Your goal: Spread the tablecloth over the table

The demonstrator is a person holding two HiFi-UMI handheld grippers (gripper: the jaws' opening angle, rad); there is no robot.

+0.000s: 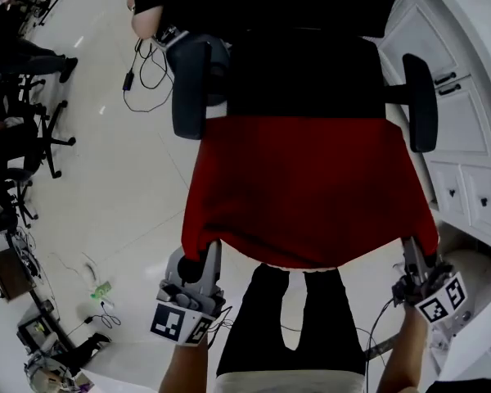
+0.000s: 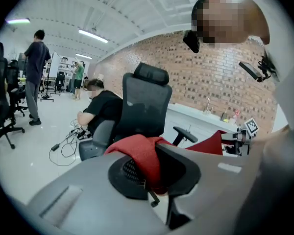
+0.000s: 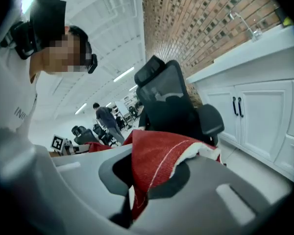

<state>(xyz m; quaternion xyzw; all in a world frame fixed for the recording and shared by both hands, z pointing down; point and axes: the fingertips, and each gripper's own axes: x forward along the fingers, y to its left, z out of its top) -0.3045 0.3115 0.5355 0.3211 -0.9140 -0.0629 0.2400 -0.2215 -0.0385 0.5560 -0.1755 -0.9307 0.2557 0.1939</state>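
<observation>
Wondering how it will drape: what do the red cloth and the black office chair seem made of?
Red woven tablecloth: coarse matte fabric; visible weave, a stitched line, pale backing at its folded edge. Black high-backed office chair: likely hard plastic frame with a mesh or fabric back; faint sheen.

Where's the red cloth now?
Head view, centre: the red fabric tablecloth is held up between the left gripper and right gripper, before a black office chair.

The left gripper (image 2: 149, 180) has its jaws clamped on a bunched fold of the red tablecloth (image 2: 141, 153). Another corner of it stretches to the right gripper (image 2: 235, 142). Behind them stands a black office chair (image 2: 147, 106), with a seated person (image 2: 104, 109) leaning over floor cables (image 2: 68, 143).
</observation>
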